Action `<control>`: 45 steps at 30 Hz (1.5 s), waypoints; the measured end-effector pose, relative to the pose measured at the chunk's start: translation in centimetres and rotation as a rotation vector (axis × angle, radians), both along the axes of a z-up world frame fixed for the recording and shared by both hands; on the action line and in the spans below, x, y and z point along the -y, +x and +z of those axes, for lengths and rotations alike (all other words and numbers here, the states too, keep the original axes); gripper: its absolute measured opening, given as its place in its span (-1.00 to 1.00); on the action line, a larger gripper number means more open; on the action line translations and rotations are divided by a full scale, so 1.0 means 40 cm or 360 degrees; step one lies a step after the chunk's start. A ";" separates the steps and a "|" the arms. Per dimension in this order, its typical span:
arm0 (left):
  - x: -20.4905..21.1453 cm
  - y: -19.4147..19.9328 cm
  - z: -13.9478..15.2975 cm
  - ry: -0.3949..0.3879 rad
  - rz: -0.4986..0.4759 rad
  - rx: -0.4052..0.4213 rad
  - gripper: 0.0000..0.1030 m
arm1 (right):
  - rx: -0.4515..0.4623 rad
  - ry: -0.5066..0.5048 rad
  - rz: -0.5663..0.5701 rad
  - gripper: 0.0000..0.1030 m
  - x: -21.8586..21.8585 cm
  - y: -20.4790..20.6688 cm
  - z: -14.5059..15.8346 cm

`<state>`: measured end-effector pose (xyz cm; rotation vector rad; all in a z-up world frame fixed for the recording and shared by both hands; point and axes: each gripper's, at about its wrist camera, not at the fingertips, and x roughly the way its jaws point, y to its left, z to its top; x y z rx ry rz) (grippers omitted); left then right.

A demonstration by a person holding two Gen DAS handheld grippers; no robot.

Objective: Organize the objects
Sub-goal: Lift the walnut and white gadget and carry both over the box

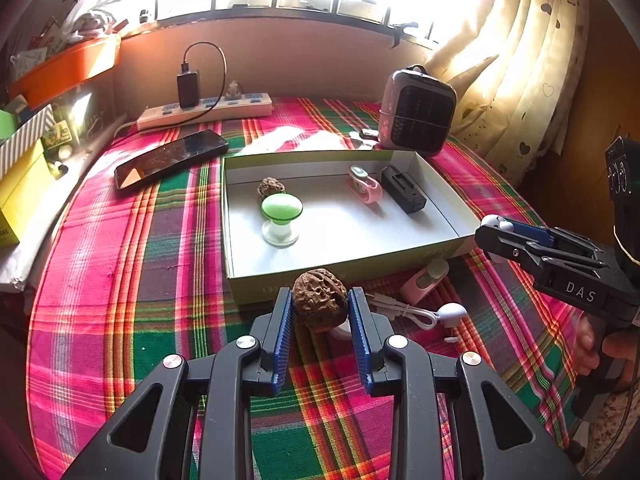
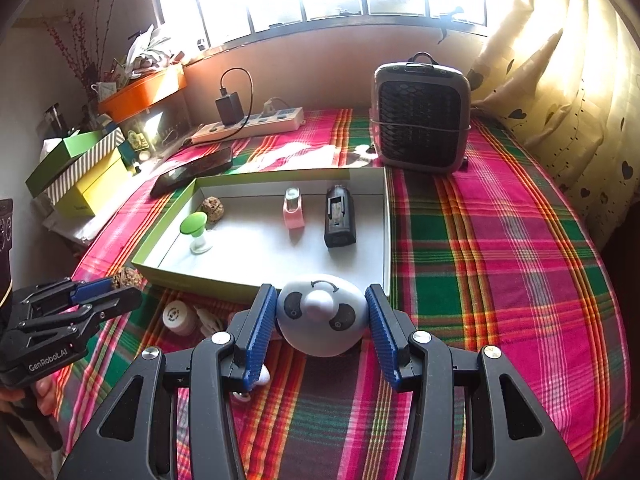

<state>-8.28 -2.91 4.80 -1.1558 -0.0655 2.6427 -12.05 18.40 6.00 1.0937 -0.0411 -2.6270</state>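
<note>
Black gripper [image 1: 320,312], blue ribbed pads [image 1: 282,336], silver screws

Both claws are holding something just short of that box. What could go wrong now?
The walnut is round and bumpy, so it might slip from the left claw and roll across the cloth. The right claw grips the smooth panda-faced gadget only at its sides. Either load could catch the box's near wall on the way in.
</note>
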 end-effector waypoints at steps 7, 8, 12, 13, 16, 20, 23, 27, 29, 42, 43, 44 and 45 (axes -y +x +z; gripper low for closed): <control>0.003 -0.032 0.005 -0.0004 0.0017 -0.0011 -0.50 | -0.0009 0.0010 0.0053 -0.08 0.036 -0.053 0.012; 0.003 -0.037 0.006 -0.0005 0.0015 -0.0014 -0.50 | -0.0010 0.0017 0.0065 -0.08 0.044 -0.062 0.012; 0.003 -0.059 0.007 0.0003 0.0022 -0.0014 -0.50 | -0.0012 0.0023 0.0096 -0.08 0.070 -0.097 0.016; 0.003 -0.063 0.007 0.0004 0.0023 -0.0015 -0.50 | -0.0007 0.0020 0.0102 -0.08 0.074 -0.106 0.016; 0.004 -0.073 0.002 0.0002 0.0025 -0.0011 -0.50 | -0.0001 0.0025 0.0113 -0.08 0.088 -0.129 0.016; 0.006 -0.086 -0.002 0.0009 0.0027 -0.0006 -0.50 | 0.0008 0.0038 0.0124 -0.08 0.101 -0.152 0.011; 0.006 -0.091 -0.003 0.0018 0.0032 0.0005 -0.50 | 0.0020 0.0054 0.0142 -0.08 0.115 -0.170 0.006; 0.008 -0.109 -0.010 0.0021 0.0043 0.0014 -0.50 | 0.0041 0.0068 0.0154 -0.08 0.132 -0.197 -0.001; 0.008 -0.118 -0.016 0.0027 0.0042 0.0025 -0.50 | 0.0041 0.0071 0.0161 -0.08 0.140 -0.209 -0.001; 0.009 -0.164 -0.048 0.0025 0.0055 0.0072 -0.50 | 0.0108 0.0109 0.0238 -0.08 0.210 -0.285 -0.036; 0.010 -0.166 -0.052 0.0024 0.0058 0.0080 -0.50 | 0.0117 0.0109 0.0245 -0.08 0.215 -0.290 -0.041; 0.010 -0.169 -0.055 0.0026 0.0057 0.0083 -0.50 | 0.0126 0.0107 0.0250 -0.08 0.220 -0.294 -0.045; 0.009 -0.171 -0.057 0.0025 0.0056 0.0082 -0.50 | 0.0134 0.0106 0.0255 -0.08 0.223 -0.298 -0.049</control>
